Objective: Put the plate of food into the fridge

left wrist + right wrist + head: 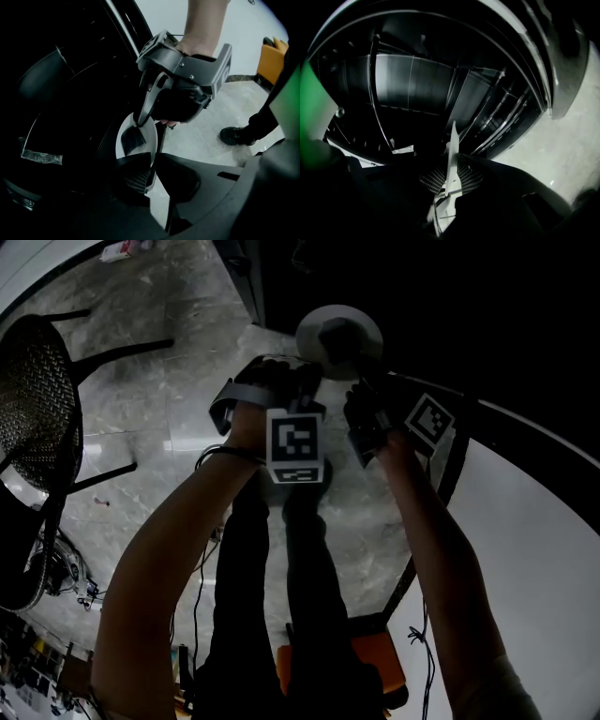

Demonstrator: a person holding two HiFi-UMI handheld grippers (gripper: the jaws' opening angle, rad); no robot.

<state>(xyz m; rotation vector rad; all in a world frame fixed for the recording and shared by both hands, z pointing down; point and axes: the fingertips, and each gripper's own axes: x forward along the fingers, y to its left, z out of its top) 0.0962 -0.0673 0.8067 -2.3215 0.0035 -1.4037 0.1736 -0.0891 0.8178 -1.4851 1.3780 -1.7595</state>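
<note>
Jaws of my left gripper (152,165) are pinched narrow on the plate (140,133) rim, and my right gripper (451,180) clamps the opposite edge. Dark food (132,140) rides on it, right at the open fridge (417,89) front.

No words, numbers or brands can be read anywhere; the only signs are black-and-white square markers, without letters, on the left cube (295,446) and the right cube (429,420), near the middle.
</note>
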